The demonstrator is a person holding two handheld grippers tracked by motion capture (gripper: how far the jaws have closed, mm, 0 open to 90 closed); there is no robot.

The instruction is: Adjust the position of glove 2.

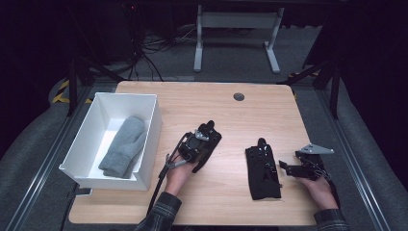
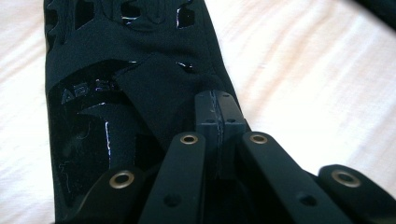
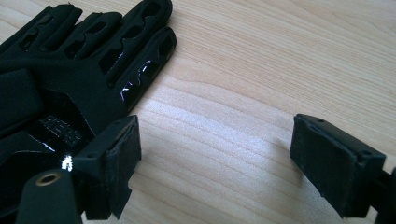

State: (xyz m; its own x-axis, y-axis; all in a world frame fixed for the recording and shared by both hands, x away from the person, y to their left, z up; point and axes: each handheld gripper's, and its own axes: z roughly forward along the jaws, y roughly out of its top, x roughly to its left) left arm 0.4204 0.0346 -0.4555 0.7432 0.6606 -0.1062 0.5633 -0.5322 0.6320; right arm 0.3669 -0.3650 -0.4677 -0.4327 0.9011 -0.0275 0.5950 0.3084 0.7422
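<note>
High view shows the left tool (image 1: 202,139) just right of the white bin (image 1: 144,144), clamped on a black glove (image 1: 208,144), while the right tool (image 1: 288,167) gapes wide beside a second glove (image 1: 262,168) farther right; that thin pinch could slip mid-carry.

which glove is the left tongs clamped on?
The black glove near the table's middle, under the left tongs. The other black glove lies beside the open right tongs; the grey mitten sits in the white bin.
</note>
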